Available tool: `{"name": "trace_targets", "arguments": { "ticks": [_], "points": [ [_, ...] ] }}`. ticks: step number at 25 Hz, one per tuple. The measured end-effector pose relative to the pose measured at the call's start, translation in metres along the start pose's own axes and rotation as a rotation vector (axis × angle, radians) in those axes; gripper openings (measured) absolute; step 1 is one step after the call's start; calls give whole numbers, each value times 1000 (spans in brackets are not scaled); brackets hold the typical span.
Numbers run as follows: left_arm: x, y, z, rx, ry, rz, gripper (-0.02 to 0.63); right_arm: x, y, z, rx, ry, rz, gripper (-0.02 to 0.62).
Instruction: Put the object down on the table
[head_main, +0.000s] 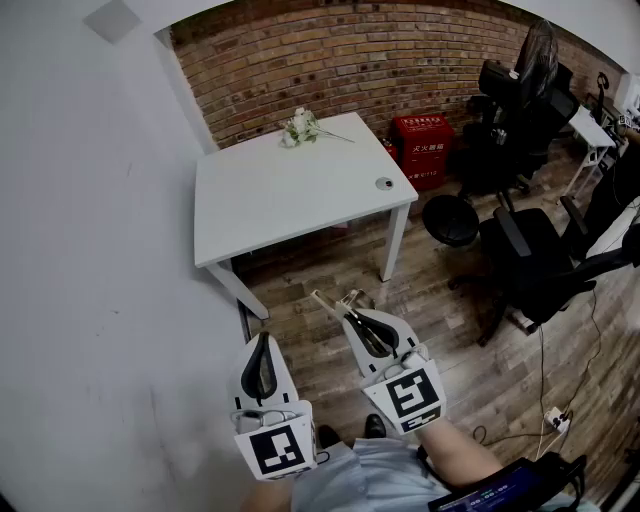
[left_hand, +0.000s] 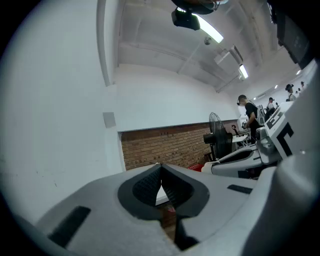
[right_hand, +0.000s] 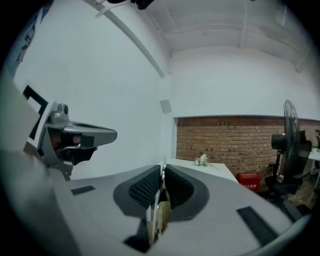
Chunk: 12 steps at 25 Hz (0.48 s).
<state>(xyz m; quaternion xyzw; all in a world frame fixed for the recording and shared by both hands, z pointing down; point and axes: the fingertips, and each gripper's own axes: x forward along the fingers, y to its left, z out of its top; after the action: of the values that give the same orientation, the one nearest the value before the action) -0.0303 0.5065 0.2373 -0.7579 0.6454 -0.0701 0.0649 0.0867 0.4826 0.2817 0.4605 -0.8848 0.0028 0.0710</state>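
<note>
A white table (head_main: 290, 200) stands ahead by the brick wall. My right gripper (head_main: 351, 303) hangs over the wooden floor in front of it, shut on a thin flat tool (head_main: 326, 303) whose pale handle sticks out to the left of the jaws. In the right gripper view the tool (right_hand: 159, 212) stands edge-on between the pads, and the table (right_hand: 220, 170) lies beyond the tips (right_hand: 162, 169). My left gripper (head_main: 262, 338) is lower left, close to the white wall, shut with nothing in it. In its own view the left gripper's (left_hand: 160, 169) black pads meet at the tip.
A bunch of white flowers (head_main: 300, 127) lies at the table's far edge and a small round object (head_main: 384, 184) near its right edge. A red box (head_main: 422, 150), a floor fan (head_main: 450, 218) and black office chairs (head_main: 535, 255) stand to the right. A white wall (head_main: 90, 250) runs along the left.
</note>
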Motion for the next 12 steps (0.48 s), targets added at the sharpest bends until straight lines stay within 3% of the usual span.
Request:
{"name": "trace_targets", "arguments": {
  "ticks": [12],
  "points": [
    [4,-31,-8,9,23,6,8,-16,-26,-13,32,-12,17,37]
  ]
}}
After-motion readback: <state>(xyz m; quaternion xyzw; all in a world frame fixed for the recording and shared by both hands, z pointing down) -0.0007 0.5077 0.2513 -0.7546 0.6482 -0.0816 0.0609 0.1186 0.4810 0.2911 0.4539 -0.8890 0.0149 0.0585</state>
